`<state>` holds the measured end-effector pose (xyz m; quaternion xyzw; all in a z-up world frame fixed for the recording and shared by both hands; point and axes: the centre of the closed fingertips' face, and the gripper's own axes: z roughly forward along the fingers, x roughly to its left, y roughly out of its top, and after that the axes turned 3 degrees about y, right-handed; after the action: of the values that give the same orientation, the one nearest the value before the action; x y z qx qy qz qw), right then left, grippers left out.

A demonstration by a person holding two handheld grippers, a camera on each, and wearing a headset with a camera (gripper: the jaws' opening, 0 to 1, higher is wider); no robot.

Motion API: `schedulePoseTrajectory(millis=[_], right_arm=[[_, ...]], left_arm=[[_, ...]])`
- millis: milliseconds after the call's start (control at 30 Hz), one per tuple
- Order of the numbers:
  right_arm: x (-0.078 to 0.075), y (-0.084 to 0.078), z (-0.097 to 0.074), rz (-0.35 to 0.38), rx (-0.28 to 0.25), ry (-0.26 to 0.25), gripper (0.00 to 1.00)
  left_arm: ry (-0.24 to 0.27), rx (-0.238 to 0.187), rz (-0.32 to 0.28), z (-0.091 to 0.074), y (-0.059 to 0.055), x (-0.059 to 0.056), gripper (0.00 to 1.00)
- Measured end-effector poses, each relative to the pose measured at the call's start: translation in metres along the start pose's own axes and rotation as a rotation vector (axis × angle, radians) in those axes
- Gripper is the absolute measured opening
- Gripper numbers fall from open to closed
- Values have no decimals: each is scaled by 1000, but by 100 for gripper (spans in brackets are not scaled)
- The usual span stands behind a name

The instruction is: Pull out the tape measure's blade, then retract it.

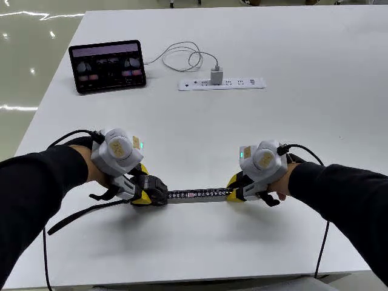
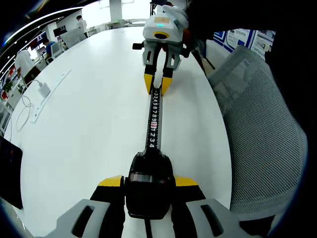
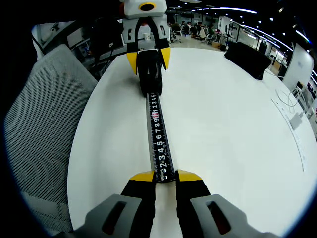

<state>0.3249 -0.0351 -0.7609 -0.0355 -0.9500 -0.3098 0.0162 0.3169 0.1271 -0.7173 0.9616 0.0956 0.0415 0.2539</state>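
Observation:
A black tape measure case (image 1: 156,189) lies on the white table (image 1: 200,127), with my left gripper (image 1: 144,193) shut on it; its yellow-tipped fingers hug the case (image 2: 149,183) on both sides. The blade (image 1: 197,194) runs out to the right, black with white numbers. My right gripper (image 1: 233,189) is shut on the blade's end (image 3: 164,174), pinching it between yellow tips. In the left gripper view the blade (image 2: 154,119) stretches flat along the table to the right gripper (image 2: 158,85). In the right gripper view the left gripper (image 3: 148,58) holds the case (image 3: 149,74) far off.
A tablet (image 1: 108,65) stands at the back left. A white power strip (image 1: 222,83) with a charger and coiled cable (image 1: 187,56) lies behind the work. A grey mesh chair (image 2: 262,134) sits at the table's near edge. Gripper cables trail off the front edge.

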Motion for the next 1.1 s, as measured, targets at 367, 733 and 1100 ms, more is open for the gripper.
schedulePoseTrajectory(millis=[367,733,1100], right_arm=[[0,-5,-4,6,6,1,10],[-1,-11,-9,13,12,0,10],[-3,-15,-13,13,17,-2,10]], left_arm=[[0,0,-1,0,0,1,32],[2,-2,-3,0,0,0,32],[4,-6,-6,0,0,0,32]])
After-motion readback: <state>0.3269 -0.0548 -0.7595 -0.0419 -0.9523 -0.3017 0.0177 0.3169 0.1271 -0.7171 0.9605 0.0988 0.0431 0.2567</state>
